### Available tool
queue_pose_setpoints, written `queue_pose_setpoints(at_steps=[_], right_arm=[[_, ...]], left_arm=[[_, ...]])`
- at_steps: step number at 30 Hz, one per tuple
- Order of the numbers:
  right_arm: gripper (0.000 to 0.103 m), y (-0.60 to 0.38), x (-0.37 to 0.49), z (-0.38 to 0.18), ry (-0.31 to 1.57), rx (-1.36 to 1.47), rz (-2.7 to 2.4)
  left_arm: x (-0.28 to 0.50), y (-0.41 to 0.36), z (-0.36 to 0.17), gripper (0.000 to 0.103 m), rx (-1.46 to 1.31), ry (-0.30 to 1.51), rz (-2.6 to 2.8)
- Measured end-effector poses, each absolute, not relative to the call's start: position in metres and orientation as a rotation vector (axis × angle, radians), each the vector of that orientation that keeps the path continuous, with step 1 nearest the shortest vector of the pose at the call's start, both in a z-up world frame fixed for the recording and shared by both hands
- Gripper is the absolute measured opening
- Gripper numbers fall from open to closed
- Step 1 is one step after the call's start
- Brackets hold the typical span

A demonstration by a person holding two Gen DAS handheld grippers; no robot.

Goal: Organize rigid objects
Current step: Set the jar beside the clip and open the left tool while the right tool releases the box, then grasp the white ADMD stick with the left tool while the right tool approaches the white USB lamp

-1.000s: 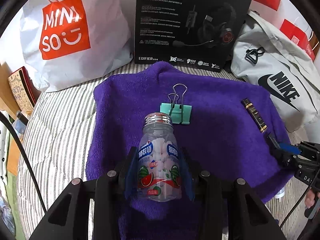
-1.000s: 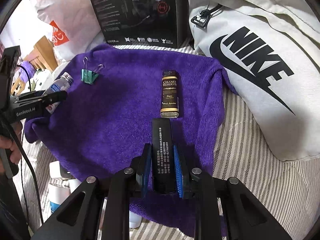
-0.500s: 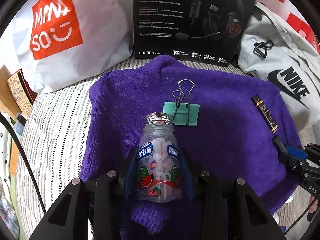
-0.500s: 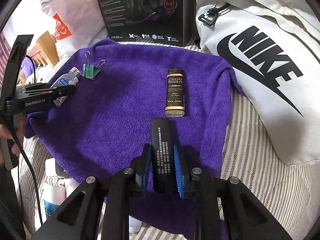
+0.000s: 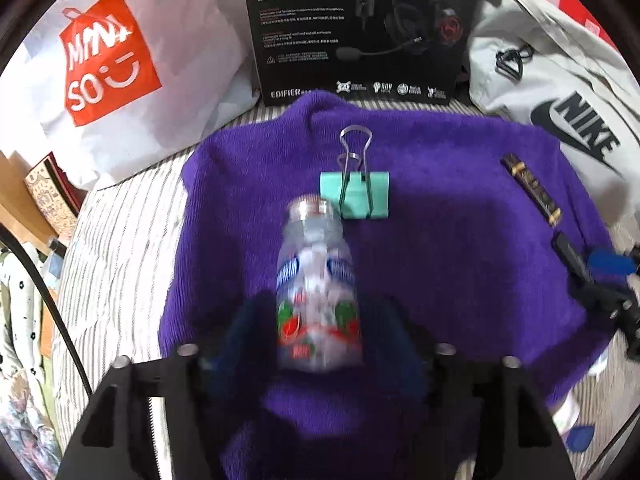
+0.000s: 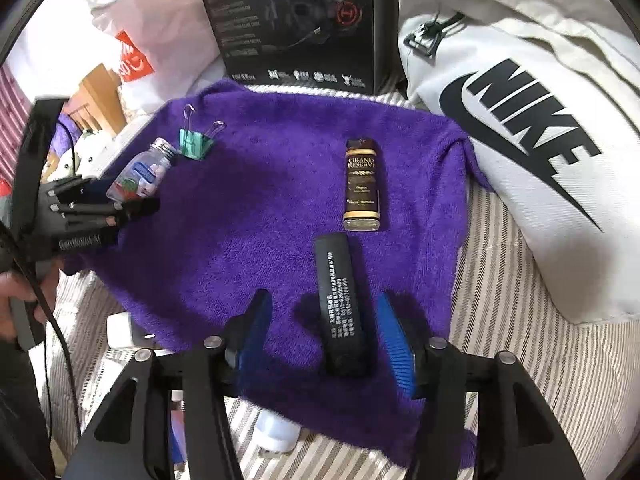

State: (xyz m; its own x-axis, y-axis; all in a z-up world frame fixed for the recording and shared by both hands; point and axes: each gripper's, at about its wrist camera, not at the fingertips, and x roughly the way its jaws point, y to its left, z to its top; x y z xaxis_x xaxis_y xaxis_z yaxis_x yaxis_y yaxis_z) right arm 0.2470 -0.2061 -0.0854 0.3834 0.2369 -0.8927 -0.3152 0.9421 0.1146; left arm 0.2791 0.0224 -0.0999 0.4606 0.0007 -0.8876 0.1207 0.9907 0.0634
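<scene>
A clear candy bottle (image 5: pixel 316 292) with a watermelon label lies blurred on the purple towel (image 5: pixel 440 260), between the spread fingers of my left gripper (image 5: pixel 320 308), which is open and apart from it. A green binder clip (image 5: pixel 356 194) lies just beyond the bottle's cap. In the right wrist view, a black rectangular box (image 6: pixel 342 304) rests on the towel (image 6: pixel 260 200) between the blue pads of my right gripper (image 6: pixel 323 300), open, with gaps on both sides. A brown Grand Reserve bottle (image 6: pixel 361 184) lies flat just past the box.
A white Miniso bag (image 5: pixel 108 60), a black headset box (image 5: pixel 360 28) and a grey Nike bag (image 6: pixel 520 140) border the towel's far side. Striped bedding (image 5: pixel 120 240) surrounds it. Small white items (image 6: pixel 276 432) peek out under the towel's near edge.
Both grippers have opened. The candy bottle and the black box, held before, now lie loose on the towel; the bottle is blurred by motion.
</scene>
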Motion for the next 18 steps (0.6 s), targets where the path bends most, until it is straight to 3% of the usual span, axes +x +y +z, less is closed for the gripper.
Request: queue_pose_setpoints(at_steps=[4, 11, 13, 18], right_arm=[[0.064, -0.216, 0.236, -0.071, 1.097, -0.045, 0.321], [0.069, -0.237, 0.191, -0.040, 1.045, 0.010, 0.273], [0.069, -0.242, 0.174, -0.035, 1.034, 0.030, 0.267], [0.073, -0.249, 0.133, -0.028, 0.998, 0.064, 0.263]], left_arm=[[0.263, 0.027, -0.095, 0.069, 0.108, 1.094, -0.056], [0.213, 0.028, -0.053, 0.071, 0.081, 1.016, -0.056], [0.198, 0.022, -0.044, 0.075, 0.066, 0.998, -0.083], [0.168, 0.001, -0.042, 0.076, 0.019, 0.998, -0.159]])
